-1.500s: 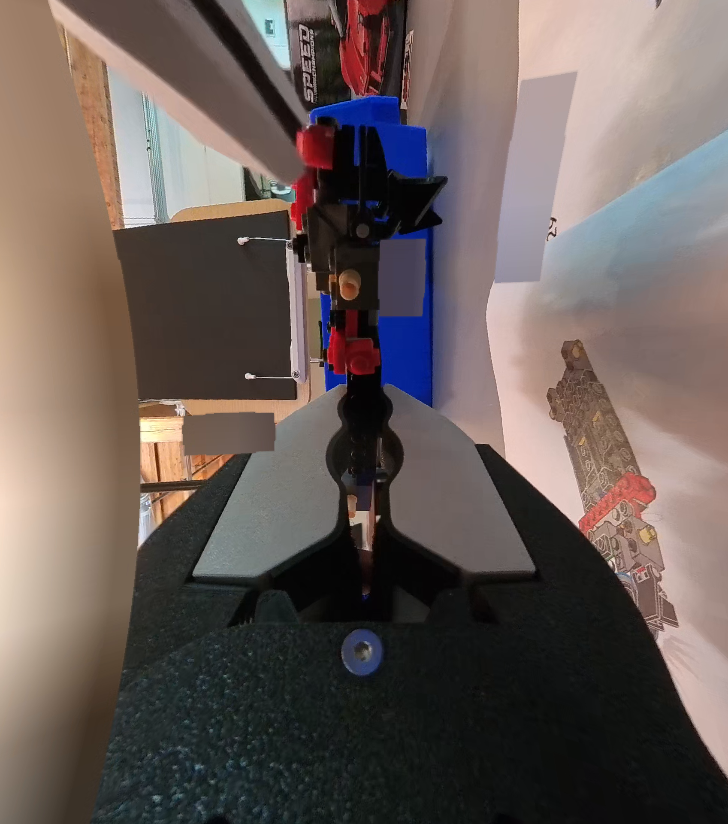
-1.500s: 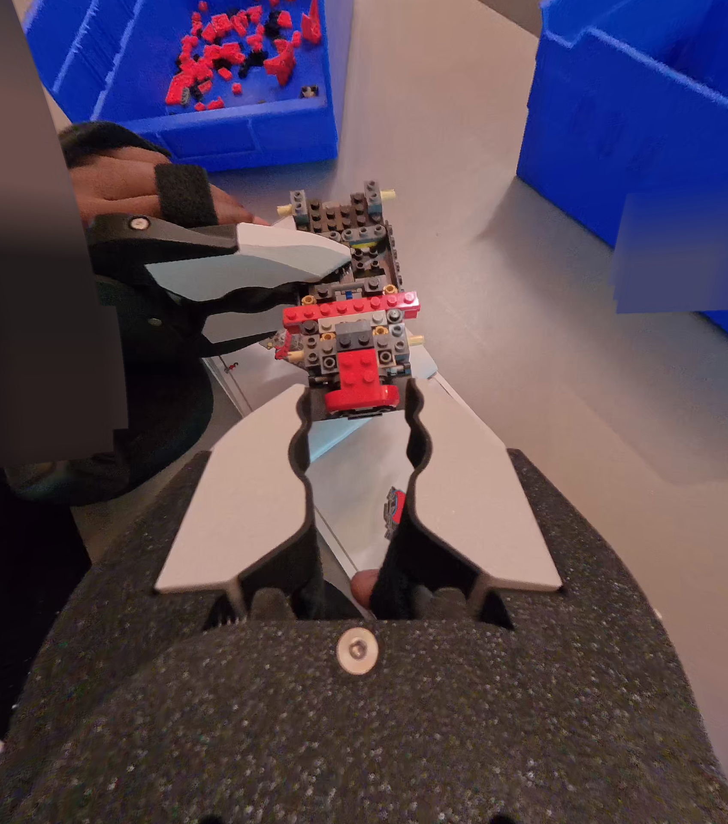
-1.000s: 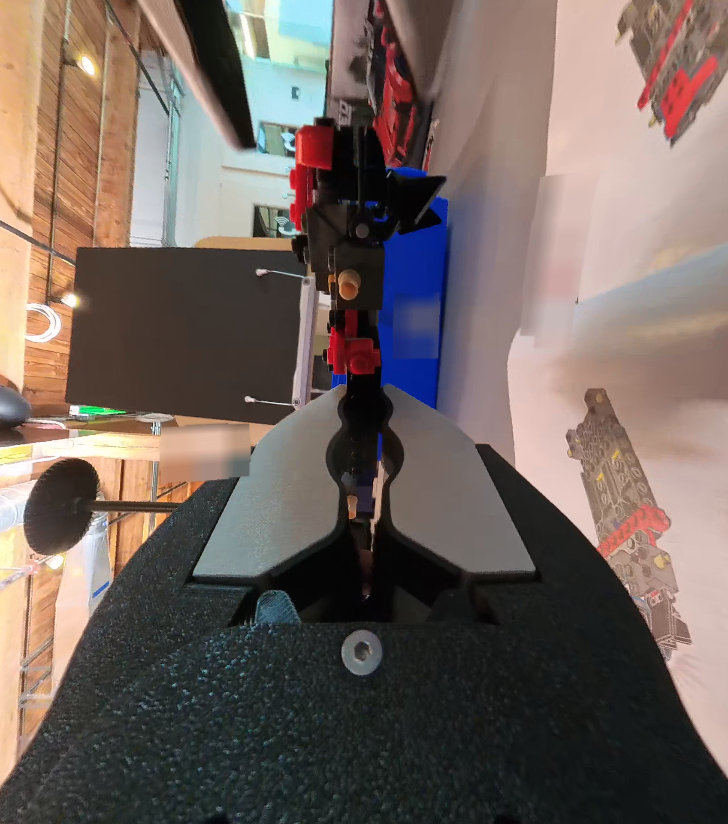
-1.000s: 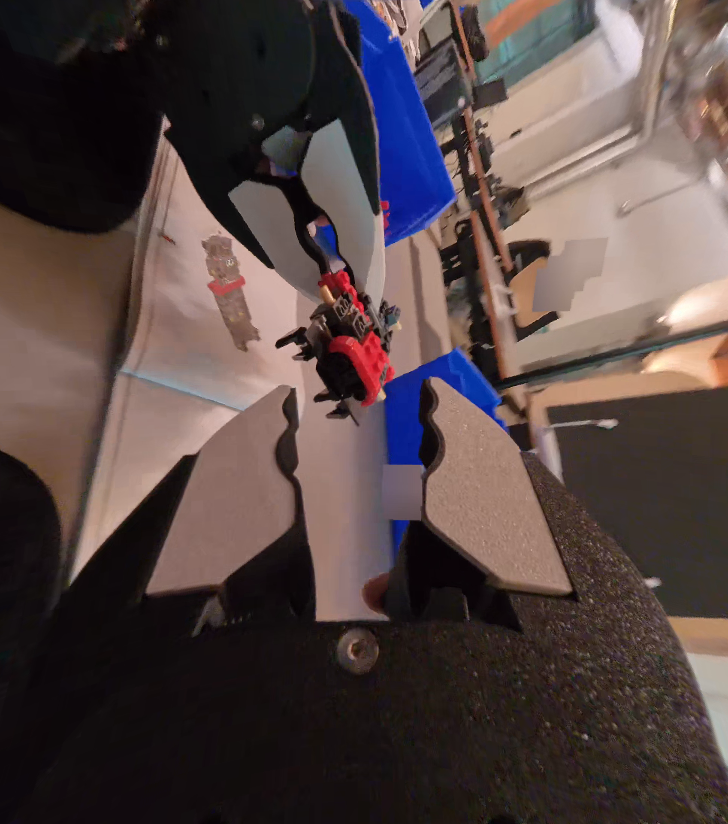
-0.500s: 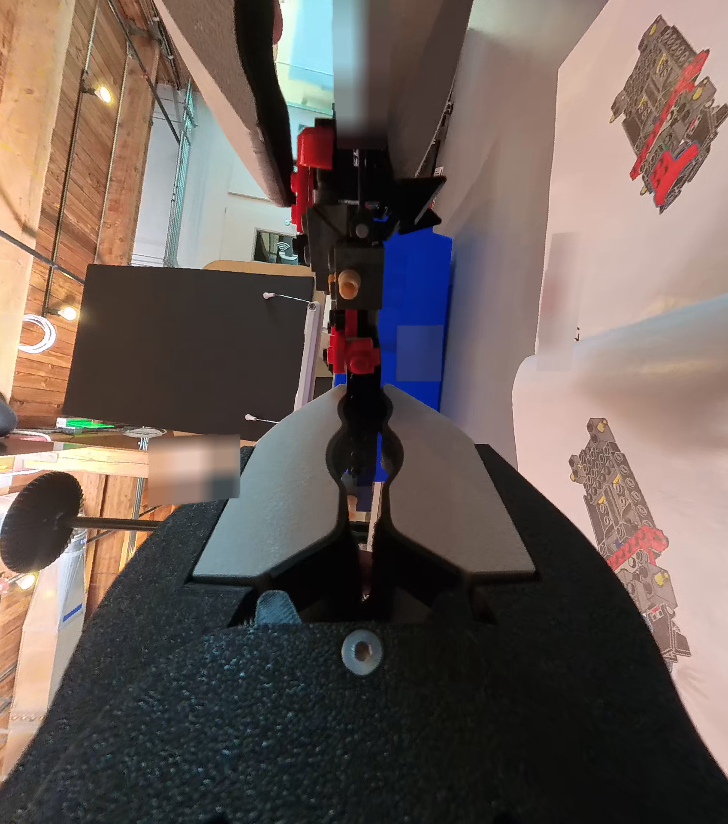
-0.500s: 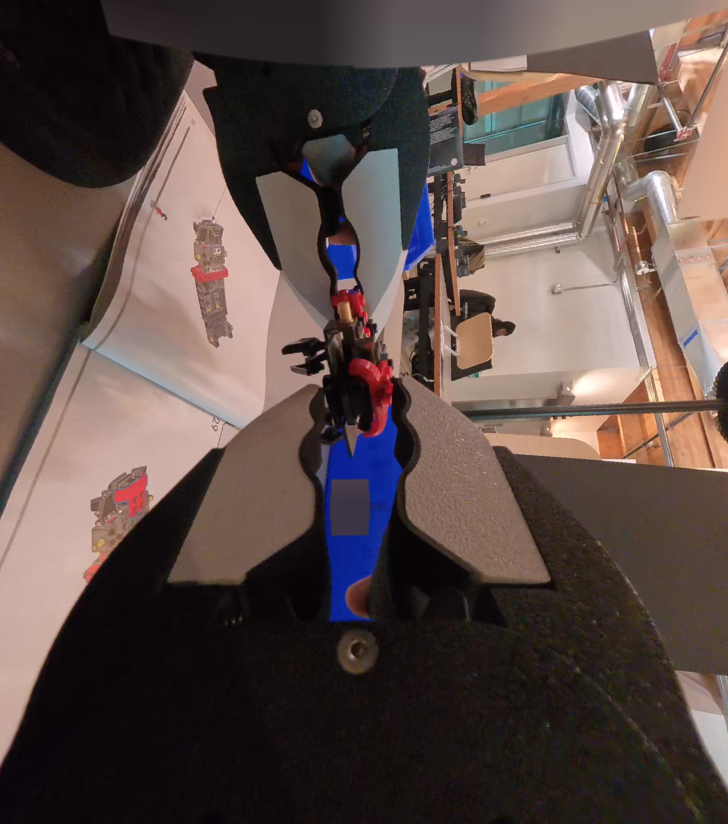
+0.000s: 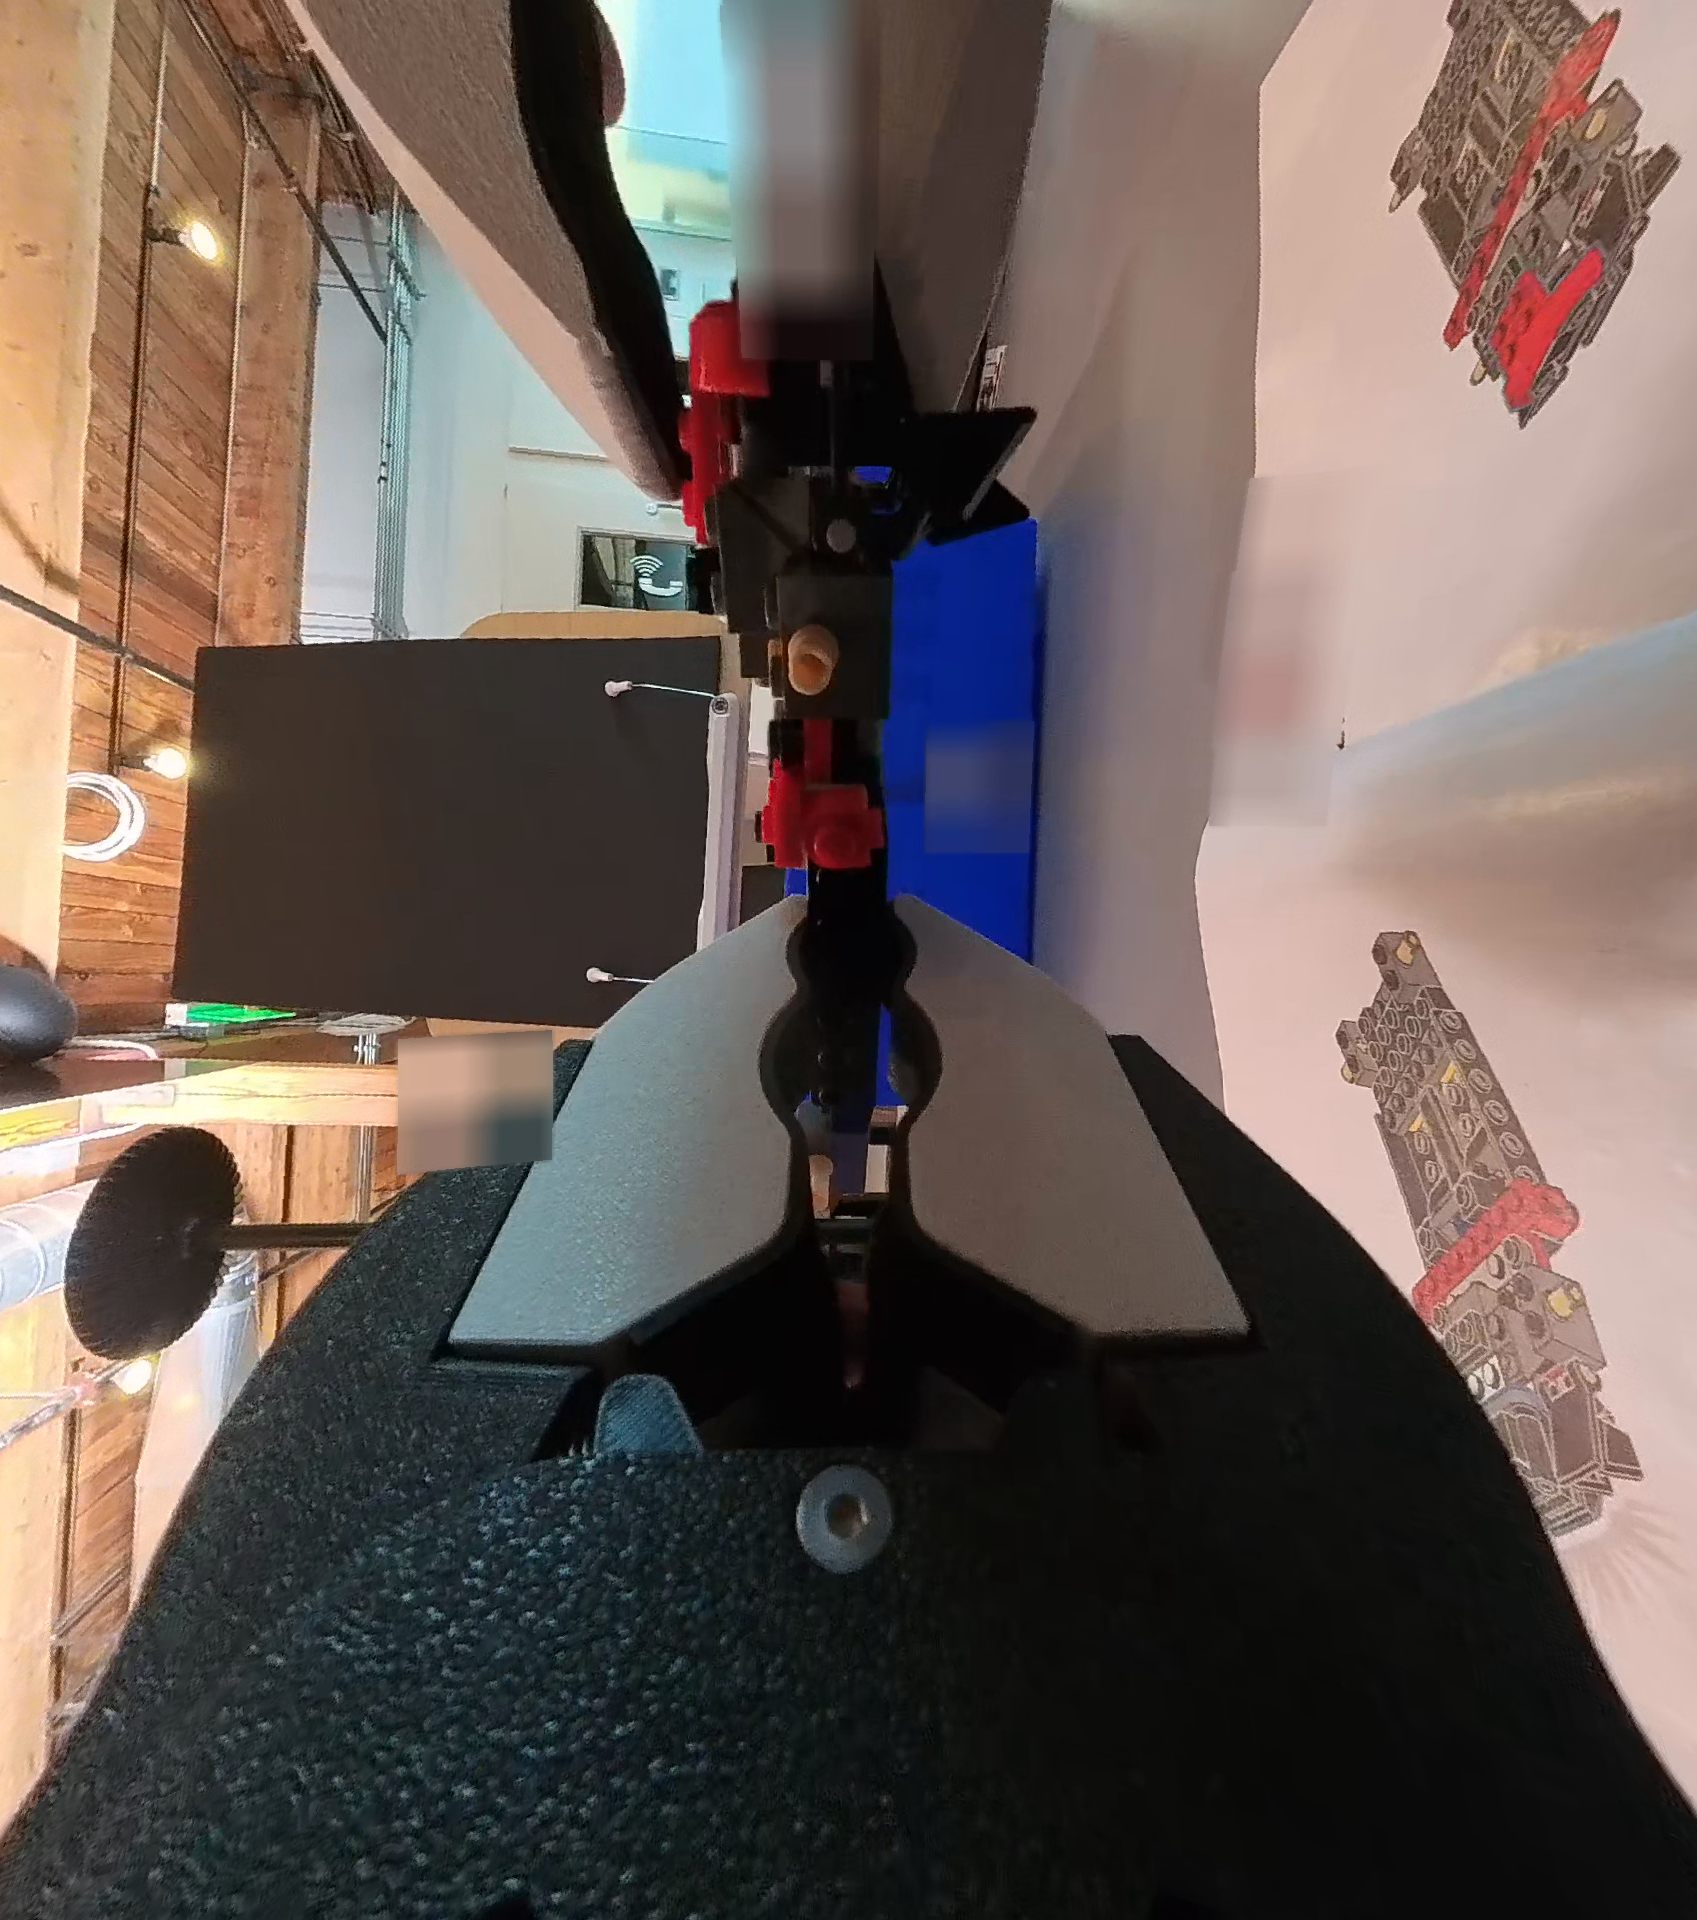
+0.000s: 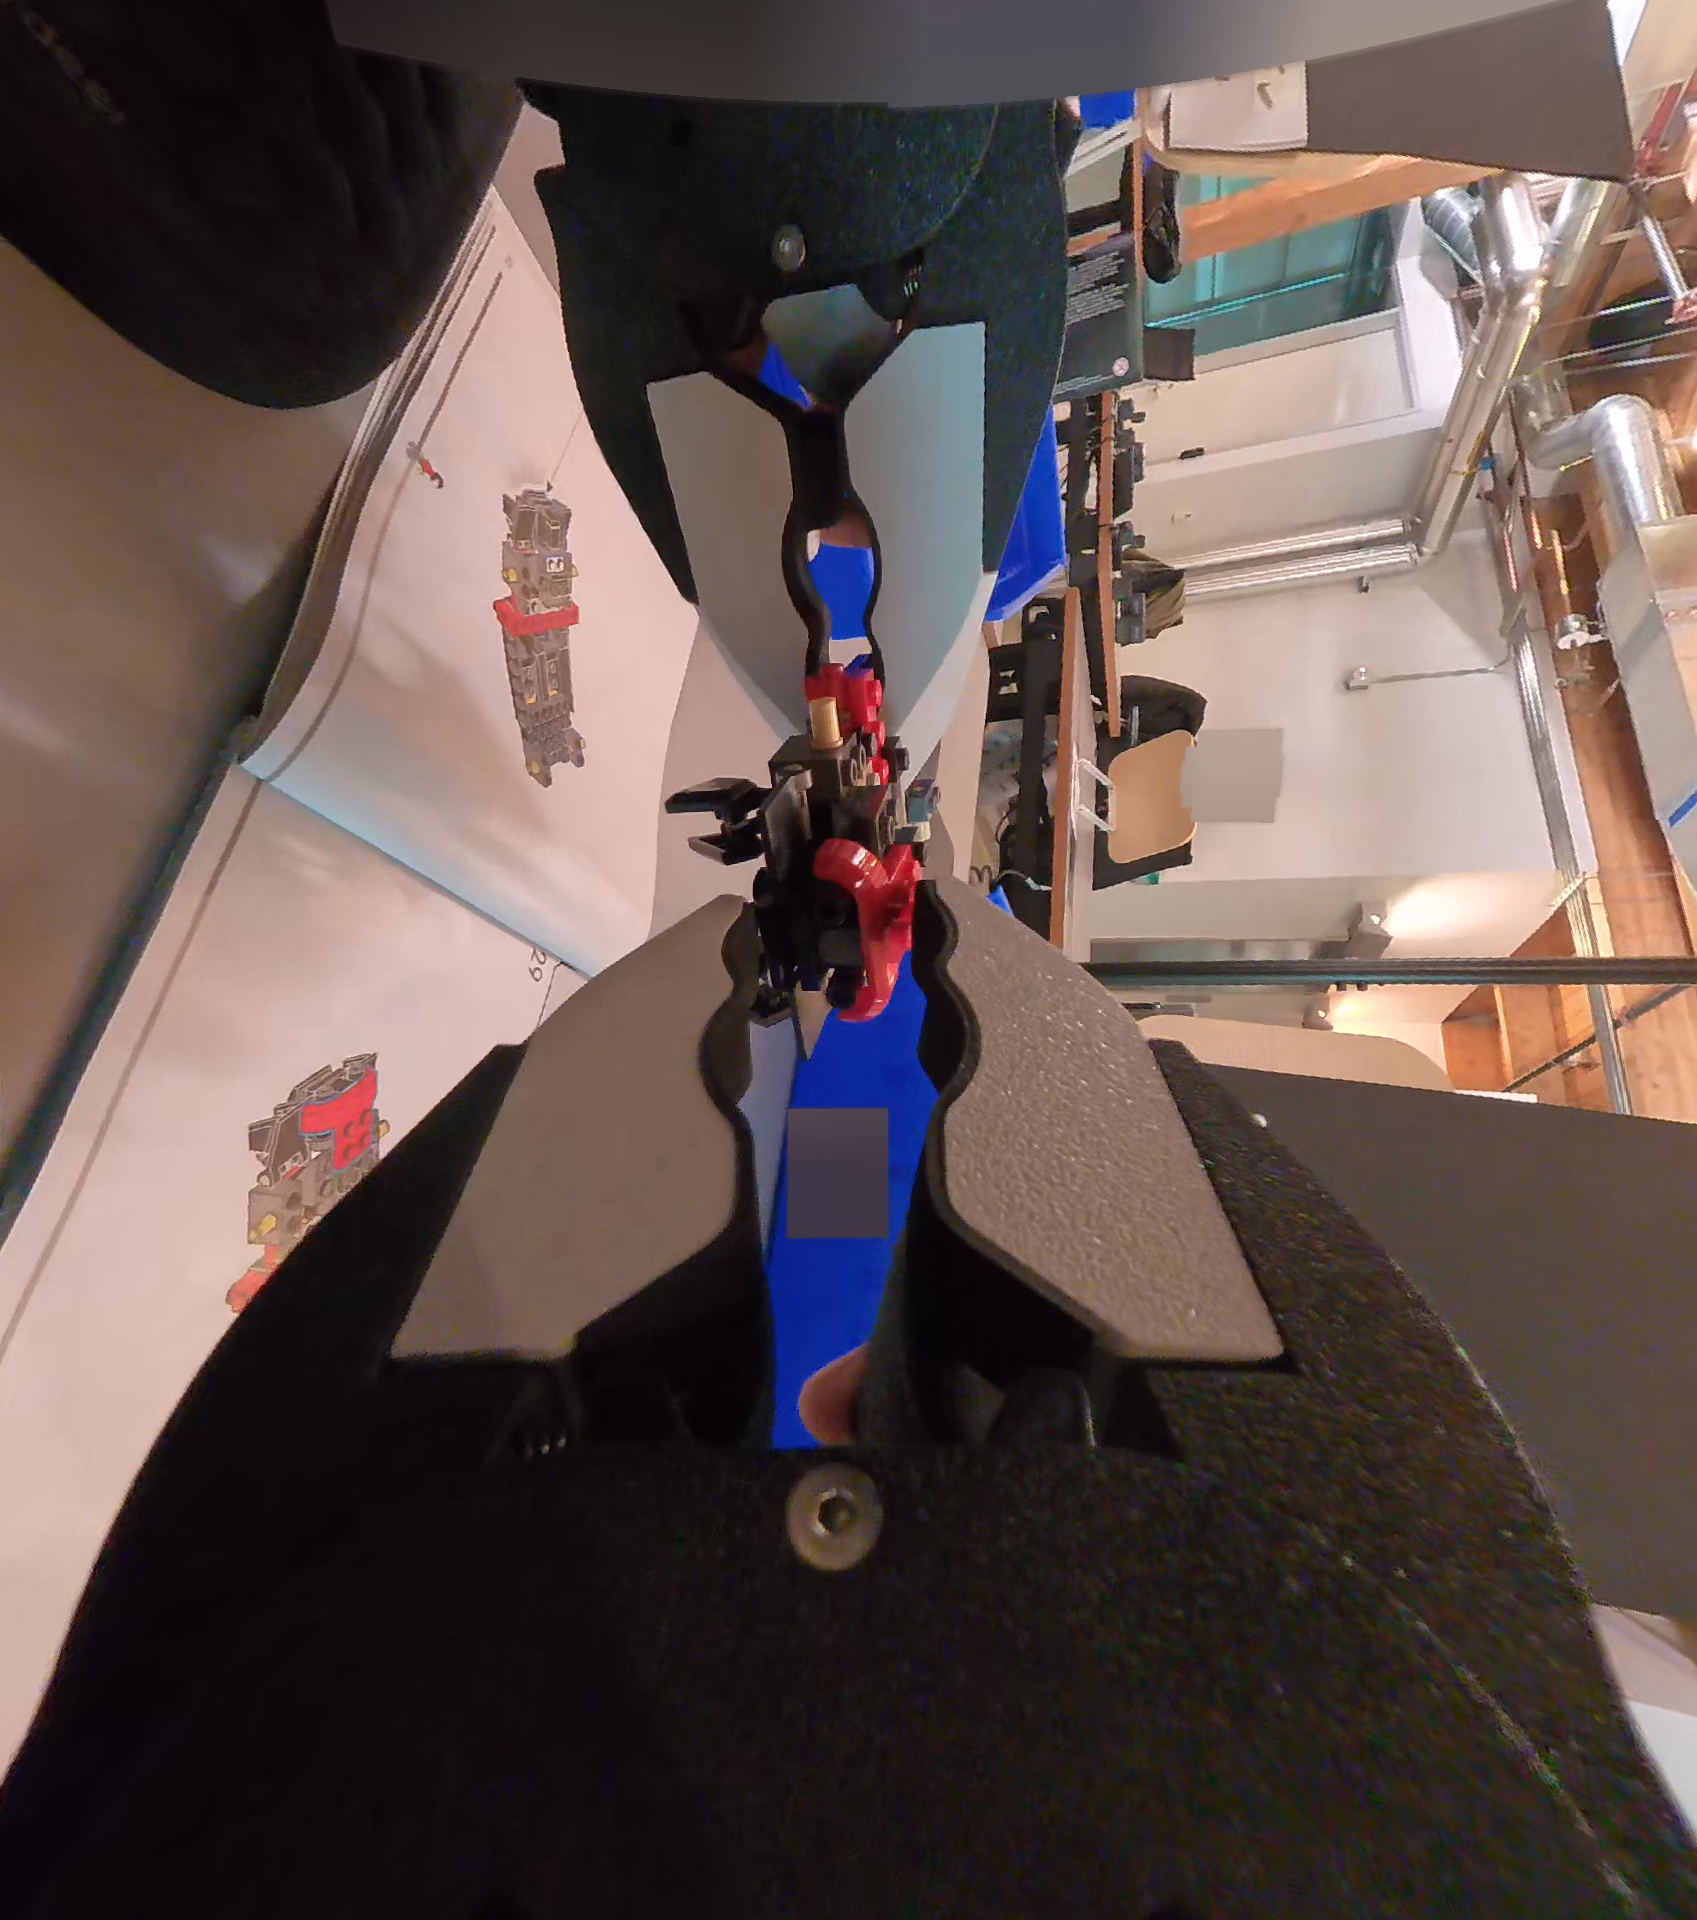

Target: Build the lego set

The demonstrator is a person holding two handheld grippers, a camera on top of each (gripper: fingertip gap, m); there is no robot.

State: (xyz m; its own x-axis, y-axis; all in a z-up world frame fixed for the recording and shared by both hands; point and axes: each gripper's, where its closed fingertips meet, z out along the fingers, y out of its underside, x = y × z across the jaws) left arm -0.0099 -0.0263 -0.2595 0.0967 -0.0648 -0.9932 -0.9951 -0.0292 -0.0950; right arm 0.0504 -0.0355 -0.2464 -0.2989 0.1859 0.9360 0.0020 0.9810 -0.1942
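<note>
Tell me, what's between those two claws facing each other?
The lego model, gripped at opposite ends by the left claw and right claw; the right wrist view shows it best.

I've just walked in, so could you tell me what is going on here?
A person is building a lego model, held up in the air between two handheld grippers. The left gripper is clamped on one end, and the right gripper is closed around the opposite end with the red piece. The instruction booklet lies open beneath.

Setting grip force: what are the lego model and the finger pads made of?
Lego model: hard moulded plastic by the look, glossy red and black parts with crisp studs. Finger pads: grey with a matte pebbled face, probably rubber or textured plastic; I cannot tell which.
</note>
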